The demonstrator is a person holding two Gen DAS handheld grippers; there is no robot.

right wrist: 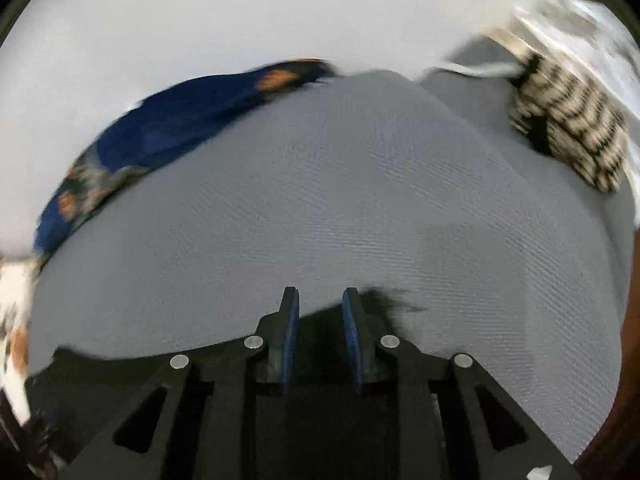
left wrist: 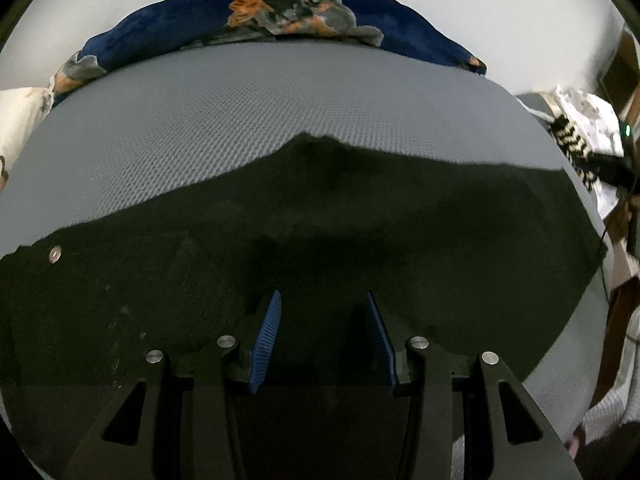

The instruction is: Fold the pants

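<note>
The black pants point(left wrist: 320, 232) lie spread across the near half of the grey textured bed point(left wrist: 248, 104), with a silver waist button point(left wrist: 55, 255) at the left. My left gripper point(left wrist: 323, 300) hovers over the pants, open and empty, blue pads apart. In the right wrist view, my right gripper point(right wrist: 320, 296) is open with a narrower gap over an edge of the pants point(right wrist: 332, 340); nothing shows between its pads. That view is motion blurred.
A navy blanket with orange and grey print point(left wrist: 288, 12) lies along the far edge of the bed, also in the right wrist view point(right wrist: 168, 128). A black-and-cream patterned cloth point(right wrist: 568, 128) sits at the right. A white wall point(right wrist: 200, 20) is behind.
</note>
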